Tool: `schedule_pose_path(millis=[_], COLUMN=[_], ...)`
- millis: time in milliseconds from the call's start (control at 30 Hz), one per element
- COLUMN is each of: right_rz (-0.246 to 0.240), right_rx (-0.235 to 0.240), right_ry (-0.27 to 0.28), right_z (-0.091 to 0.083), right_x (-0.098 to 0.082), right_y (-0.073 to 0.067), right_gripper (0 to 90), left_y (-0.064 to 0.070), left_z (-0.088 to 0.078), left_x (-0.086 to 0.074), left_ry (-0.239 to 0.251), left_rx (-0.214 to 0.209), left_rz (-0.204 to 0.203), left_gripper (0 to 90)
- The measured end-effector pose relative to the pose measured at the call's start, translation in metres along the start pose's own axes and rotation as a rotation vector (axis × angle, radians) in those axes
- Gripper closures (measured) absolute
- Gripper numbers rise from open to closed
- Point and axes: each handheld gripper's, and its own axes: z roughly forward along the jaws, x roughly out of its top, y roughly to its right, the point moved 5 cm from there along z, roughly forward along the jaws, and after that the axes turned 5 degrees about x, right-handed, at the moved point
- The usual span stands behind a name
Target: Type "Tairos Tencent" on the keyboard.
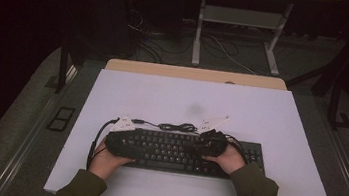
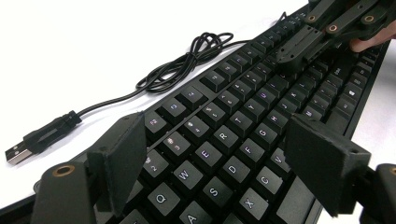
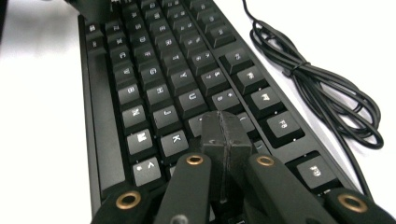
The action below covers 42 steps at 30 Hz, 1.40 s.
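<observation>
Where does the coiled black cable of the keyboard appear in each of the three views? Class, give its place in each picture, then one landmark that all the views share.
High view: the coiled cable lies on the white table just behind the keyboard's back edge, between the two grippers.
Left gripper view: upper middle, beside the number row, running to a USB plug at the left.
Right gripper view: right side, beside the function keys.
Shared landmark: the black keyboard.

We see the black keyboard (image 1: 183, 153) spanning the near middle of the white table (image 1: 271, 115), so our grippers pass only above it there. At its twelve o'clock the coiled USB cable (image 1: 177, 127) lies just beside its far edge, blocking a low sweep. Beyond the cable, toward twelve, and at three and nine o'clock, the tabletop lies open.
</observation>
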Motion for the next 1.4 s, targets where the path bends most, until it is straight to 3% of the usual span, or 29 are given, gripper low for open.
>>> schedule_pose_path(millis=[300, 633, 800, 967, 1067, 1400], right_rz=[0.01, 0.044, 0.063, 0.082, 0.086, 0.091], right_rx=[0.013, 0.018, -0.002, -0.054, -0.069, -0.077], right_ry=[0.044, 0.106, 0.136, 0.163, 0.172, 0.18], right_z=[-0.007, -0.012, -0.012, -0.01, -0.009, -0.008], right_x=[0.003, 0.004, 0.005, 0.004, 0.003, 0.003], right_y=[0.002, 0.008, 0.011, 0.016, 0.019, 0.02], right_gripper=[85.1, 58.7, 42.6, 27.9, 23.5, 21.8], left_y=[0.0, -0.001, -0.002, -0.002, -0.002, -0.002], left_z=[-0.001, -0.003, -0.004, -0.006, -0.007, -0.007], left_x=[0.001, 0.001, 0.001, 0.001, 0.0, -0.005], left_ry=[0.003, 0.01, 0.014, 0.013, 0.009, -0.027], left_rx=[0.0, 0.004, -0.002, -0.012, -0.022, -0.035], left_rz=[0.003, -0.003, 0.001, 0.004, 0.013, 0.056], left_gripper=[20.7, 21.7, 23.9, 29.3, 34.7, 54.8])
